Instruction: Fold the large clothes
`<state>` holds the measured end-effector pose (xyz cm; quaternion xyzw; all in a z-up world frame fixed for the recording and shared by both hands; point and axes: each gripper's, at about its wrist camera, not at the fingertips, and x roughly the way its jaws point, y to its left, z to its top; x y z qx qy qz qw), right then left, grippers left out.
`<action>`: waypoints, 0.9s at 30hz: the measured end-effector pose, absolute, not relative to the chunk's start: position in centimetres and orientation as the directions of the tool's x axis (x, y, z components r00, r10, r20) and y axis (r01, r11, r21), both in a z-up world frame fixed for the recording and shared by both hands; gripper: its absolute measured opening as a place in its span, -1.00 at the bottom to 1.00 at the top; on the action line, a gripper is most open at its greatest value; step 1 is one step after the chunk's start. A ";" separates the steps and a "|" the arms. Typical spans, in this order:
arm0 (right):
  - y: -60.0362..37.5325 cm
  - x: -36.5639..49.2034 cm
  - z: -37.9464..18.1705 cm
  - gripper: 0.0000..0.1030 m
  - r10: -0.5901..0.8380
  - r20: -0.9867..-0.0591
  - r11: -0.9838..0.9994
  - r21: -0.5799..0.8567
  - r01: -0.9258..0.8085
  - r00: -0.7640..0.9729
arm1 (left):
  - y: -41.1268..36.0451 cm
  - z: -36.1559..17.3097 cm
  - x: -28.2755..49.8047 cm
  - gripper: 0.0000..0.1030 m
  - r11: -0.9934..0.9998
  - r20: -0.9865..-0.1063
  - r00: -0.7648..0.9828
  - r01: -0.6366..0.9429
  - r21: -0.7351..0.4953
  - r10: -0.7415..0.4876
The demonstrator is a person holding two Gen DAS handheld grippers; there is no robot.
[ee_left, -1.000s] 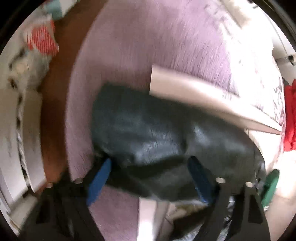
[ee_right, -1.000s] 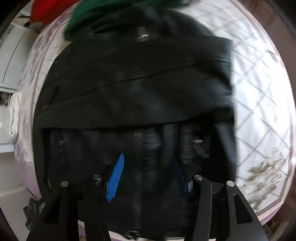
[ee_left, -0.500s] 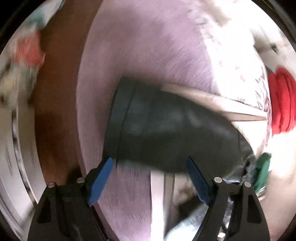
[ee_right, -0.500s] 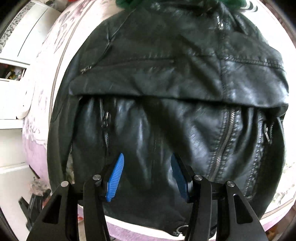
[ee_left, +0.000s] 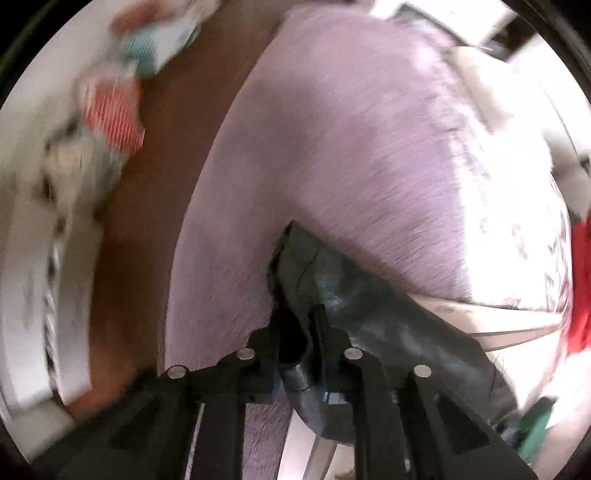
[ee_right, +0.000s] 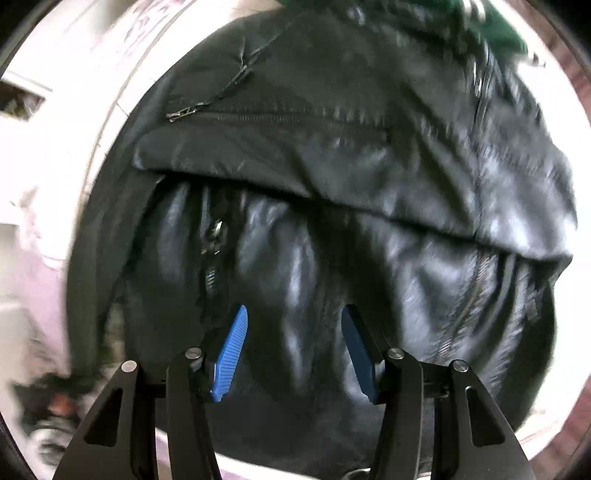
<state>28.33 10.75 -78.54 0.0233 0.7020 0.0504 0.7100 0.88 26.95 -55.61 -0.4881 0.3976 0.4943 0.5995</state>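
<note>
A black leather jacket lies partly folded on the bed and fills the right wrist view, one flap with a zip pocket folded over its lower part. My right gripper is open just above the jacket's lower panel, holding nothing. In the left wrist view my left gripper is shut on an edge of the jacket, which bunches between the fingers beside the bed's side. The blue pads are almost hidden by the leather.
The bed has a pink cover hanging over its side and a pale quilted top. A brown floor runs along the bed, with white furniture and blurred red-striped items. Red cloth and green cloth lie on the bed.
My left gripper has closed from open onto the jacket's edge. My right gripper stays open and has come closer over the jacket.
</note>
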 end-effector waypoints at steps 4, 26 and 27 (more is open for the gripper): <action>14.7 29.4 -78.5 0.39 -0.029 -0.997 0.996 -0.035 -0.082 0.078 | 27.8 -50.7 4.6 -0.84 0.213 -0.915 0.220 -0.965 -0.153 0.339; 15.3 28.8 -79.1 0.71 -0.077 -0.991 0.994 -0.067 0.092 0.111 | 0.1 -35.5 26.2 -0.89 0.958 -0.679 0.691 -0.278 0.065 0.247; 13.9 28.0 -79.0 0.71 -0.076 -0.991 0.990 -0.062 0.125 0.108 | -2.0 -35.5 27.0 -0.89 0.970 -0.683 0.699 -0.236 0.061 0.213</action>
